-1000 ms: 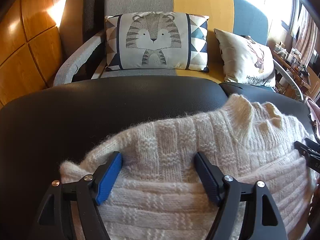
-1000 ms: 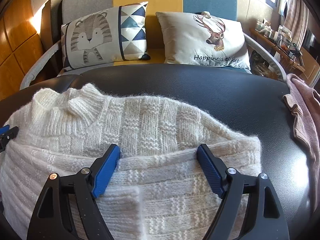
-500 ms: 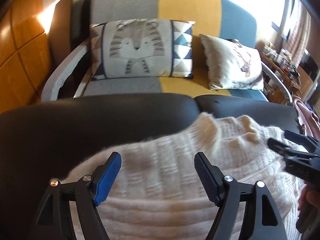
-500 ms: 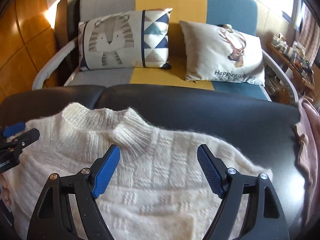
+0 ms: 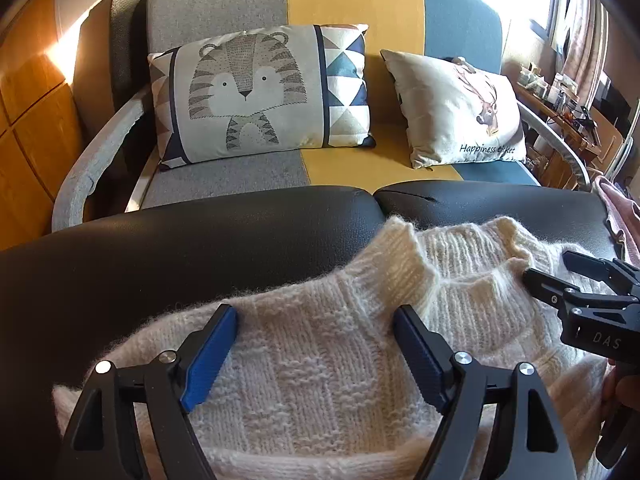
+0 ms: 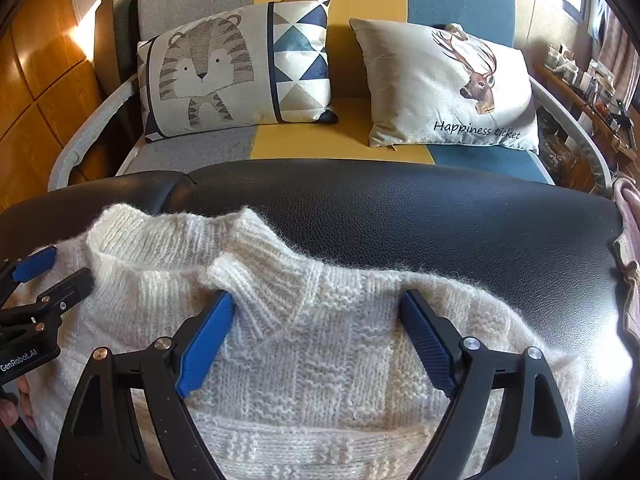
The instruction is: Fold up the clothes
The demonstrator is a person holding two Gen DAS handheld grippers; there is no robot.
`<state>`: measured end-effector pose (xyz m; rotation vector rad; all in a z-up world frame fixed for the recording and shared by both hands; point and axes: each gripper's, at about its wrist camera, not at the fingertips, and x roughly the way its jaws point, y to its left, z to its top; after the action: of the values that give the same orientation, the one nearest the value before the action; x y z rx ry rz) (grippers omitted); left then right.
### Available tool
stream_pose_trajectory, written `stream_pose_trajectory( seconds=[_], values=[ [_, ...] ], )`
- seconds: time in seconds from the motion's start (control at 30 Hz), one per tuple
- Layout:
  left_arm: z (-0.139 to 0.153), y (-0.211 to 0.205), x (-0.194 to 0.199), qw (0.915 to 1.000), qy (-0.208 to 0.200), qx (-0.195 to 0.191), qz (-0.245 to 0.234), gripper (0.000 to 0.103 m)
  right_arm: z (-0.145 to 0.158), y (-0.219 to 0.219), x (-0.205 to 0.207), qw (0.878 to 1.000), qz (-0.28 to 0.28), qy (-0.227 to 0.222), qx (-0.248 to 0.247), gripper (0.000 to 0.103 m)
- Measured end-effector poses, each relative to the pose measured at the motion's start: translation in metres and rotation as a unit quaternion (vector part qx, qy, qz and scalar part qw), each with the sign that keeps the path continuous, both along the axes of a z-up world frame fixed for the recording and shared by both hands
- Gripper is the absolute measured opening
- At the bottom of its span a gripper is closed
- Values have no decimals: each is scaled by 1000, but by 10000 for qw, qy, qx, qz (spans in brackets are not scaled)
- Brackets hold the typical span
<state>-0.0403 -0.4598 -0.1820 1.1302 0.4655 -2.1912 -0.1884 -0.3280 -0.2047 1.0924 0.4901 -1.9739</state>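
**Sweater laid out on black cushions, both tools letting go**

Black leather-look cushions (image 6: 420,216) form your work surface, with a grey, yellow and blue sofa (image 5: 352,12) behind them carrying a tiger pillow (image 5: 256,88) and a deer pillow (image 6: 452,84).

The cream knit sweater (image 6: 320,360) lies on the cushions directly under both tools, its ribbed collar (image 6: 272,276) pointing toward the sofa. A second ago a folded band of knit lay across the lower body and the collar sat farther off to the side in each view; now the collar is close ahead of both tools and the shoulders lie spread to either side. Both cameras have swung across the garment in that time.

Your left gripper (image 5: 314,344) and right gripper (image 6: 316,332) both have their jaws opening, already wide. Knit shows between the blue pads (image 5: 208,356) of each, yet no pad presses on it, so you hold nothing. The right tool's left pad sits just beside the collar's turned edge.

Judged from this, one fold is set down and you are placing yourself for the next, probably along the shoulders.

Readable writing: "Happiness ticket" on the deer pillow; "GenRobot.AI" on the left tool's body in the right view; "DAS" on the right tool's body in the left view. A pink garment (image 6: 630,264) lies at the cushion's right edge.
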Motion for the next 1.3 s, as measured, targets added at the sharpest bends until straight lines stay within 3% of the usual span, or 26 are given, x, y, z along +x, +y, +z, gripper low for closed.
stream_pose_trajectory(
  seconds=[0.13,0.27,0.37,0.47,0.6,0.7,1.03,1.2,1.3],
  values=[
    [10,0,8,9998,36,184,-63,79,17,14,7,9998,-35,-47,-209,87],
    [34,14,35,9990,323,278,-152,77,53,47,39,9974,223,44,-678,87],
    [48,33,59,9982,403,283,-327,77,63,75,66,9962,385,68,-779,87],
    [45,51,82,9987,281,237,-351,77,47,93,77,9976,344,-89,-595,87],
    [22,55,97,9989,25,429,-174,77,21,109,83,9984,251,-313,-403,87],
    [11,51,104,9979,241,592,-78,80,5,114,80,9982,181,-435,-381,88],
    [7,57,106,9988,336,352,-48,83,-1,116,86,9986,174,-271,-426,90],
    [17,64,106,9991,100,380,155,83,18,128,89,9976,38,-460,-518,90],
    [26,79,114,9993,97,338,144,82,33,144,105,9976,149,-337,-578,90]
  ],
)
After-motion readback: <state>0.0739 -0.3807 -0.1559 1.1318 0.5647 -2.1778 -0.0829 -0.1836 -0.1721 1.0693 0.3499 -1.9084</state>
